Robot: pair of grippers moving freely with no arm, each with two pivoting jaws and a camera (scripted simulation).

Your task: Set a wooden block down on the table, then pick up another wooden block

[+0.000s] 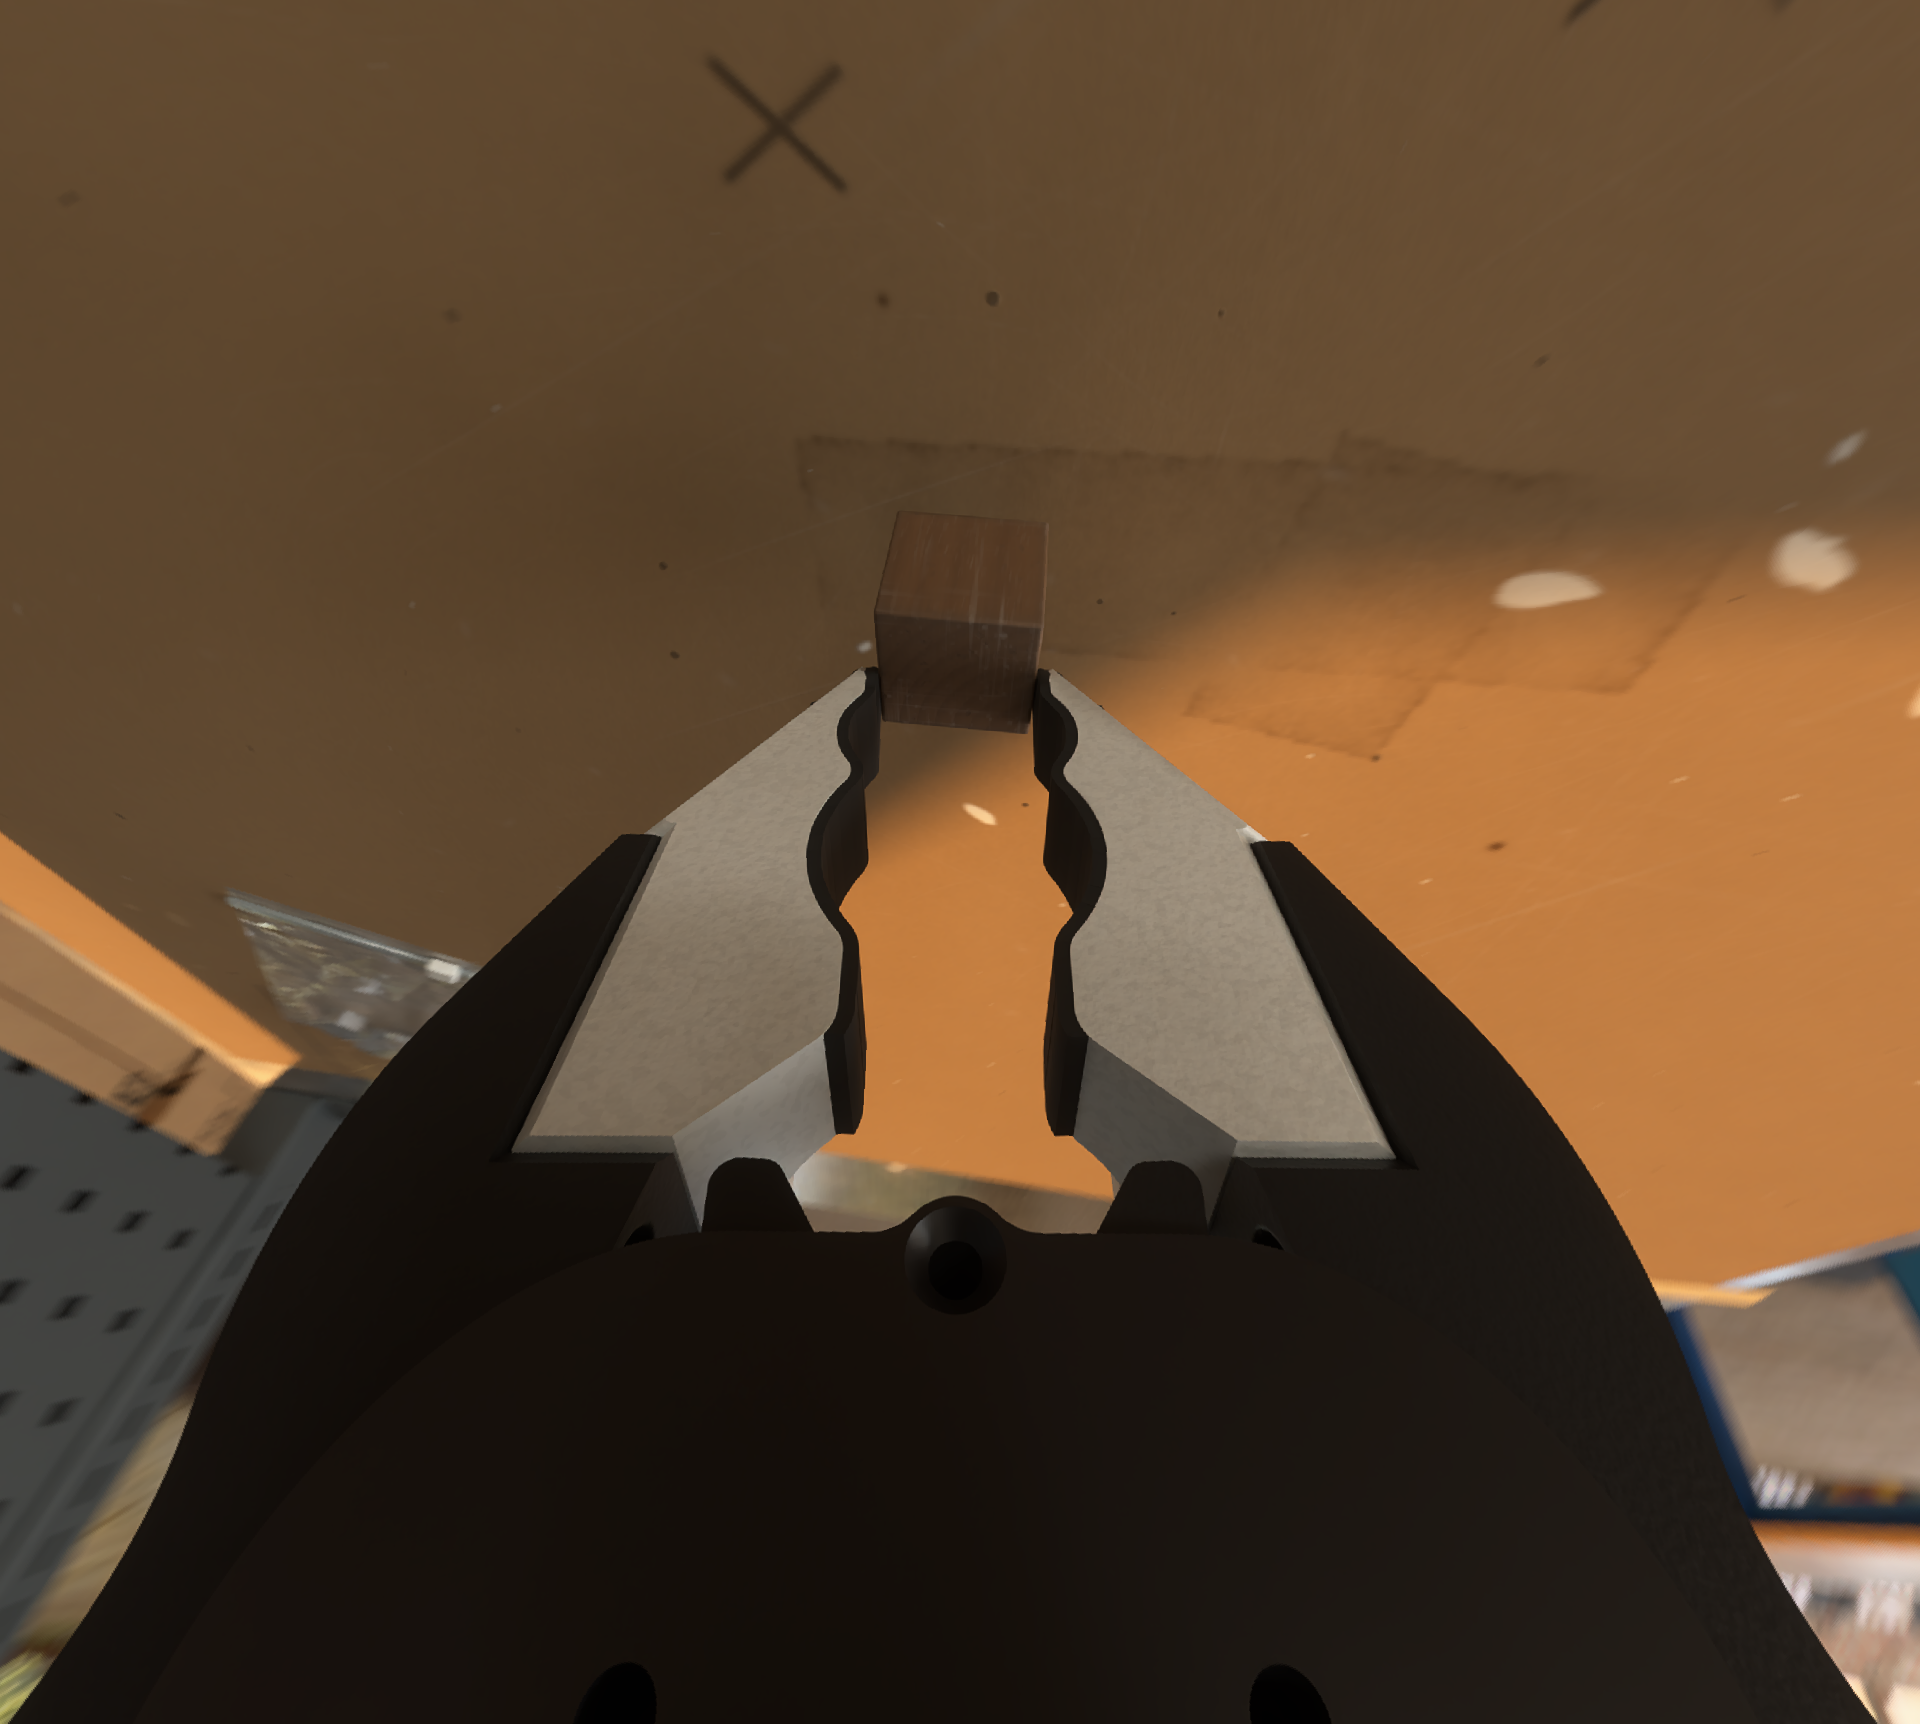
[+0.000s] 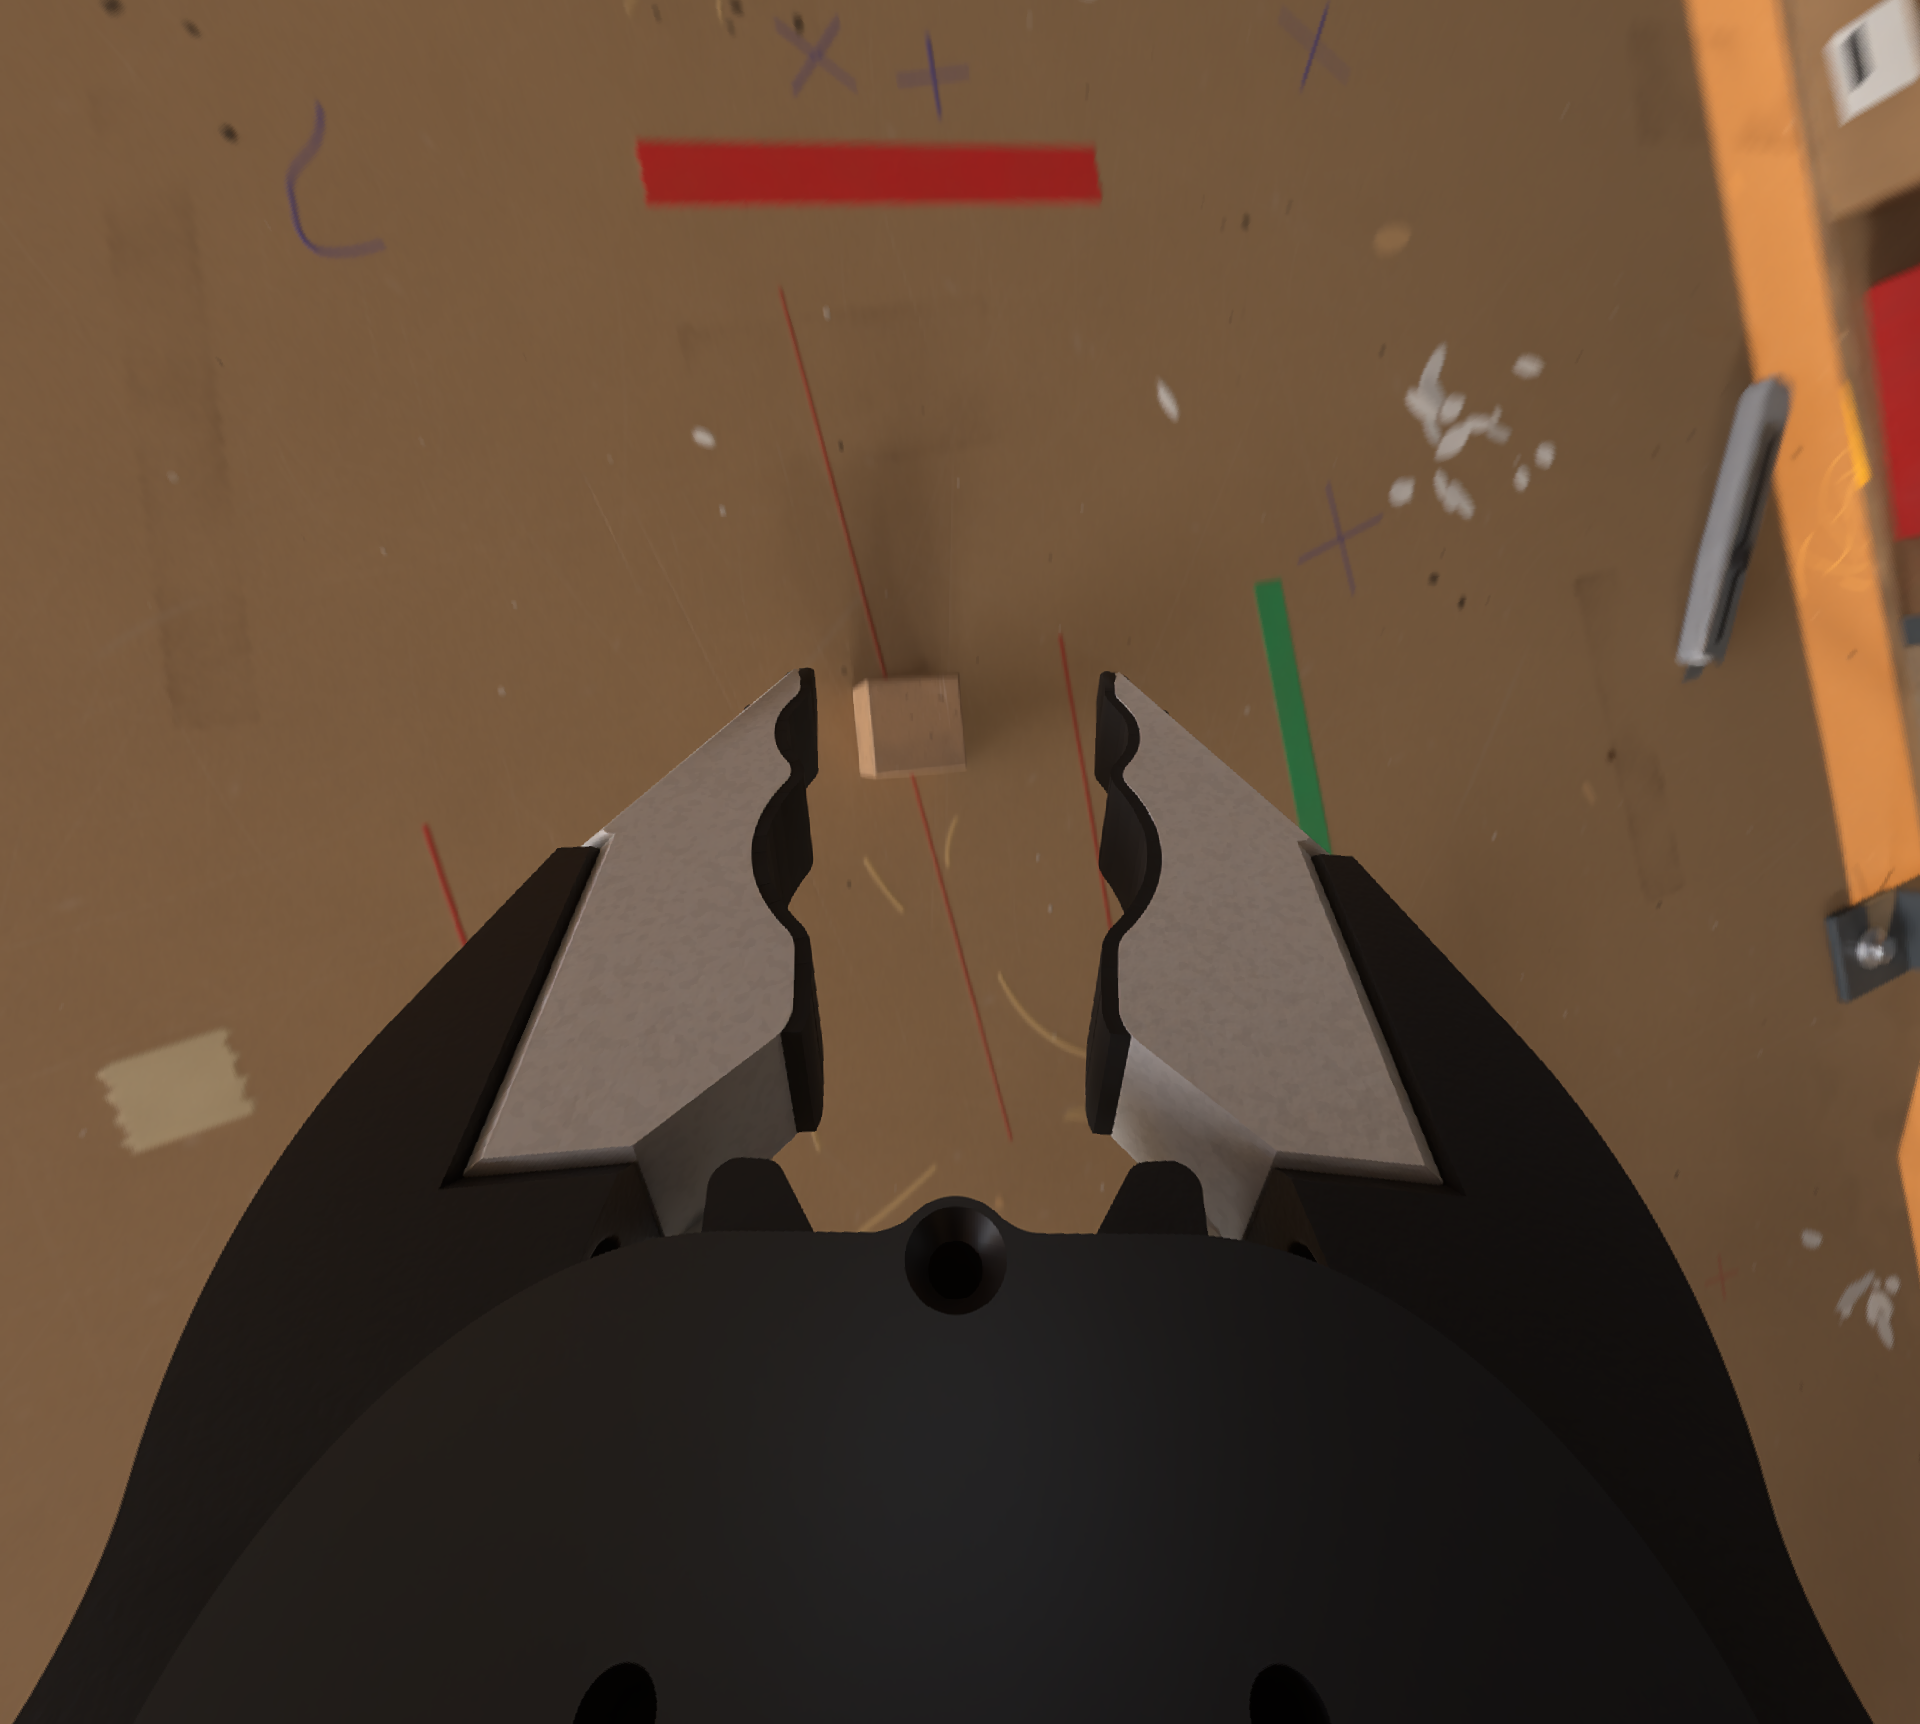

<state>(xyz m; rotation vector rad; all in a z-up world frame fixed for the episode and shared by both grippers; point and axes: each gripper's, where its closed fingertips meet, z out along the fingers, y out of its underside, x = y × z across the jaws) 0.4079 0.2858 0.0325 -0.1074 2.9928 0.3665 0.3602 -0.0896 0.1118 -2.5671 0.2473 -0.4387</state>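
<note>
Left tool (image 1: 956,698) clenches one dark wooden cube (image 1: 961,625); right tool (image 2: 956,718), released, flanks one pale cube (image 2: 909,727) on the scuffed worktop (image 2: 416,531)

My left gripper's fingertips (image 1: 1041,695) cover the dark block's (image 1: 961,625) lower corners, grey pegboard (image 1: 94,1259) cut off at left edge, blurred clutter (image 1: 1839,1508) lower right unreadable.

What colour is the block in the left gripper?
Dark reddish-brown block, clamped at the left gripper fingertips; left wrist view shows it best.
</note>
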